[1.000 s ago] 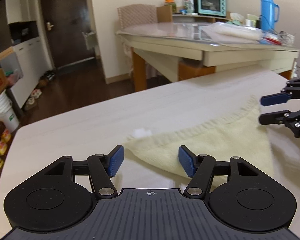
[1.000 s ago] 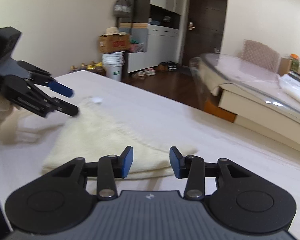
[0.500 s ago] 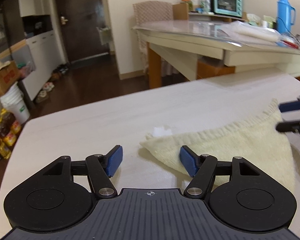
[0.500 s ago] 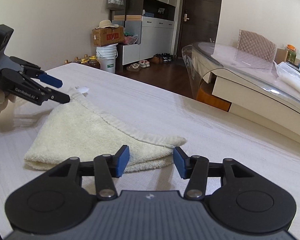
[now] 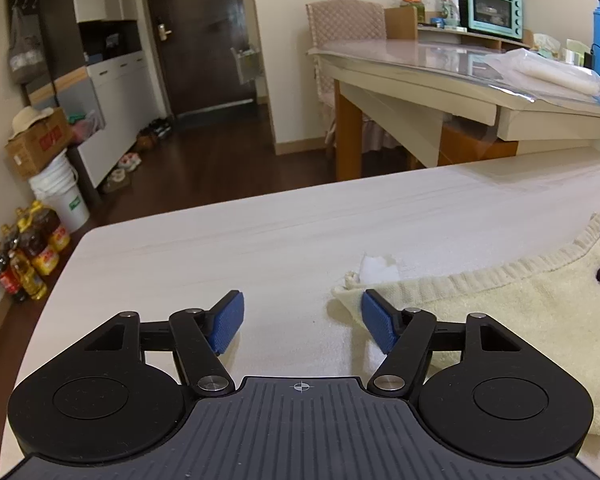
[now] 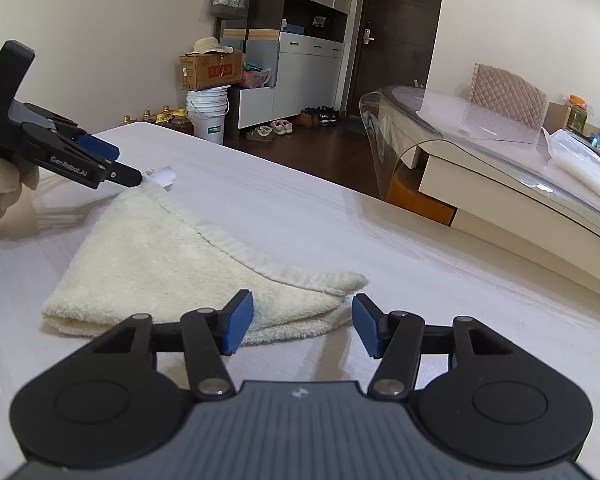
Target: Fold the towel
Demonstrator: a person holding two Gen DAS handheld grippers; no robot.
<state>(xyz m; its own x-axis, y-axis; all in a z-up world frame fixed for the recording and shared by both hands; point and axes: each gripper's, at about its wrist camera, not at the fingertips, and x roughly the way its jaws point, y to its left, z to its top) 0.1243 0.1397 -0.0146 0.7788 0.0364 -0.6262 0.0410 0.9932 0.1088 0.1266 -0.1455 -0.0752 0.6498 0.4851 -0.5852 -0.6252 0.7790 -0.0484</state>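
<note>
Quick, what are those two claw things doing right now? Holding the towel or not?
Left gripper: open and opening wider, holds nothing; towel corner beside one finger.
Right gripper: opening, towel corner between its fingers, not pinched.

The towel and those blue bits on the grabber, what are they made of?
The towel looks like soft cotton terry: cream, fluffy loops, with a flat ribbed hem. The blue pads on the right gripper, whose jaws are opening, look like matte rubber with a fine grid texture, though plastic is possible.
</note>
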